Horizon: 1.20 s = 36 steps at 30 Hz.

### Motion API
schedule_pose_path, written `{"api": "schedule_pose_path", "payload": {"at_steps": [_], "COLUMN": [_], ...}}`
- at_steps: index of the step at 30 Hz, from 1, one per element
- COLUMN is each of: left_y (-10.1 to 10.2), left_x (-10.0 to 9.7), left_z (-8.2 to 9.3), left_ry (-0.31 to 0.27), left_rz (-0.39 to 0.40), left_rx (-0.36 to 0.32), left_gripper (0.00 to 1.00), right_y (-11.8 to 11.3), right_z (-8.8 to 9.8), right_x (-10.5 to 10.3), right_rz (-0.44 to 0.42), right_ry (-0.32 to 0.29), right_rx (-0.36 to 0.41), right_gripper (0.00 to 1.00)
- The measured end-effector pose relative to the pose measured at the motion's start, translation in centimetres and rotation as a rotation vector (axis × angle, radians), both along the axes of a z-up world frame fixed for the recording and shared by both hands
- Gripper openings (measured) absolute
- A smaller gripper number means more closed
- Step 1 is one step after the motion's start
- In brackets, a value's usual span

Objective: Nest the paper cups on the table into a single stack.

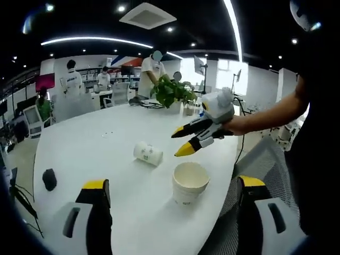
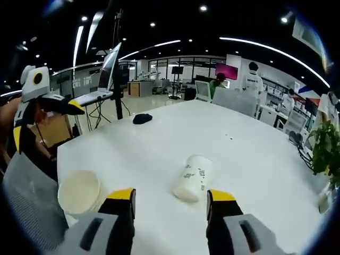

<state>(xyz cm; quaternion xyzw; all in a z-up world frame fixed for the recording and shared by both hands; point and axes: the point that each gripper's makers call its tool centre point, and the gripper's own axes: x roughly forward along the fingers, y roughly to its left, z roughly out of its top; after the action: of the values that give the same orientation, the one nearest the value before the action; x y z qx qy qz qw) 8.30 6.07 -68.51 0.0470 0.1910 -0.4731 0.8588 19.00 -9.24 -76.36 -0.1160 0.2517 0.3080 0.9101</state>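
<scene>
An upright stack of white paper cups point(image 1: 189, 183) stands near the table's near edge, mouth up; it also appears as the cup stack point(image 2: 78, 192). A single white printed cup point(image 1: 147, 153) lies on its side farther in, seen again as the lying cup point(image 2: 192, 178) just ahead of my right jaws. My left gripper point(image 1: 172, 191) is open, jaws wide either side of the stack, nothing held. My right gripper point(image 2: 170, 196) is open and empty; it enters the left gripper view as the right gripper point(image 1: 183, 141), hovering above and between the two cups. The left gripper point(image 2: 45, 119) shows at the left.
The white table point(image 1: 95, 143) carries a small black object point(image 1: 49, 178), also the black object point(image 2: 142, 118), and a potted plant point(image 1: 171, 92) at its far end. A grey chair point(image 2: 26, 202) stands by the near edge. People work at desks behind.
</scene>
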Motion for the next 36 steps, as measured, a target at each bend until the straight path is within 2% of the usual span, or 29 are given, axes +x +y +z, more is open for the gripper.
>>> {"api": "schedule_pose_path", "payload": {"at_steps": [12, 17, 21, 36], "left_y": [0.4, 1.0, 1.5, 2.0], "left_x": [-1.1, -1.0, -1.1, -1.6], "left_z": [0.0, -0.5, -0.3, -0.6], "left_ry": [-0.002, -0.016, -0.015, -0.008], "left_rz": [0.053, 0.087, 0.113, 0.135], "left_rx": [-0.022, 0.008, -0.016, -0.012], "left_gripper": [0.99, 0.99, 0.99, 0.99], "right_y": [-1.4, -1.5, -1.3, -0.6], "right_z": [-0.9, -2.4, -3.3, -5.4], "right_x": [3.5, 4.8, 5.5, 7.5], "right_rz": [-0.114, -0.157, -0.188, -0.222], "right_ry": [0.007, 0.052, 0.086, 0.143], "right_rx": [0.040, 0.066, 0.089, 0.087], "right_gripper": [0.61, 0.60, 0.60, 0.58]}}
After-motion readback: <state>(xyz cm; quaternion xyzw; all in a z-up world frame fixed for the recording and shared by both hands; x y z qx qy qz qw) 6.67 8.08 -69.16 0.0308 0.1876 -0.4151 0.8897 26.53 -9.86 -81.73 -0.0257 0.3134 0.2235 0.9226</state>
